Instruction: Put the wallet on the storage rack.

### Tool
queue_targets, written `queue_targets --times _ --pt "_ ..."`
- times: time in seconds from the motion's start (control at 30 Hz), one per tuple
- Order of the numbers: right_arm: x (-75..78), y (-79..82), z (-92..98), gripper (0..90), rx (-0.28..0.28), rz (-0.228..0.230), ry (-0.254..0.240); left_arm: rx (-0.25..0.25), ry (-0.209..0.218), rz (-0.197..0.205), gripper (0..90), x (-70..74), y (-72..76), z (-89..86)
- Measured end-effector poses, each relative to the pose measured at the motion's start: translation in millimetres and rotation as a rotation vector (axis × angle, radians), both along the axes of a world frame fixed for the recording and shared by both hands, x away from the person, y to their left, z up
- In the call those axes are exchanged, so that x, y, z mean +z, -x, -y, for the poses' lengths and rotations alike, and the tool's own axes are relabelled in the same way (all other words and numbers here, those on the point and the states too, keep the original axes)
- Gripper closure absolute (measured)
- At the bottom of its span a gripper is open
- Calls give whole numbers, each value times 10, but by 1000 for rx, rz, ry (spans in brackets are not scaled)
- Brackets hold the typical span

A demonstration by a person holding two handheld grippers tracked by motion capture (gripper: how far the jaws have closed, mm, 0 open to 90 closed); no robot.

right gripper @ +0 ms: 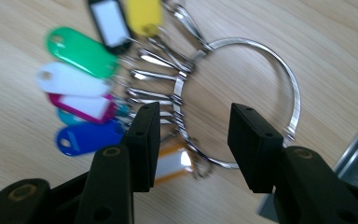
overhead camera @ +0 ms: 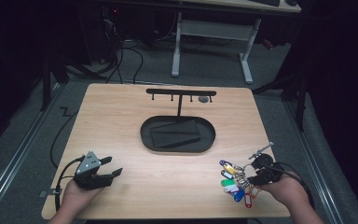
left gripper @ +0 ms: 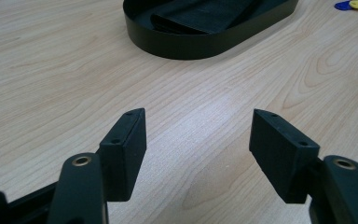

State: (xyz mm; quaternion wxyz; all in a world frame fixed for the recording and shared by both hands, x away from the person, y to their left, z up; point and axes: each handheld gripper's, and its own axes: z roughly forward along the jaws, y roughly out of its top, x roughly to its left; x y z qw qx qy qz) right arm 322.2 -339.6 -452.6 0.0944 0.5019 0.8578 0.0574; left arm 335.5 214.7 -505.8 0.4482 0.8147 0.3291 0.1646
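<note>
Nearby, key ring [right gripper: 242, 100] beside table edge [right gripper: 354, 140]

**Where our three cameras sit**

From above the near edge we look forward and down over the whole table [overhead camera: 121, 121]. Our left gripper view skims low toward the black tray [left gripper: 200, 44], shared with the high view. Our right gripper view hangs close over the key ring [right gripper: 261, 93], lower right in the high view.

Left gripper [overhead camera: 114, 167] jaws wide apart; right gripper [right gripper: 193, 140] half-closed, gripping nothing.
</note>
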Motion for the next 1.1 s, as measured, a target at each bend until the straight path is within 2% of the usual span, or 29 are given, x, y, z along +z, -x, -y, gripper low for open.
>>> queue_targets --times 0.03,0.07,0.13,0.37,0.47,0.57,0.73,0.9,1.0,1.1 --pt "11 -6 44 549 -19 -2 3 1 -1 4 369 -3 1 5" --pt "30 -16 112 549 -77 -14 6 -1 -4 3 369 -5 1 10" --pt "25 -40 163 549 -61 -6 5 -8 -10 0 369 -16 -1 19" --pt "-82 -141 388 547 -151 -50 2 -11 -18 -7 372 -39 -14 18" --pt "-151 -173 437 537 -177 -37 -10 -11 -19 -8 374 -45 -14 16" --pt "-191 -209 472 540 -198 -45 -12 -15 -15 -11 375 -51 -13 12" --pt "-248 -272 493 591 -203 -55 -12 -19 -15 -16 376 -56 -15 2" --pt "-315 -318 492 650 -192 -88 -29 -9 -4 -13 379 -55 -17 -18" --pt "-325 -326 475 732 -176 -95 -21 -8 -3 -16 380 -56 -16 -27" --pt "-315 -313 416 825 -130 -112 11 -7 -1 -11 381 -54 -11 -21"
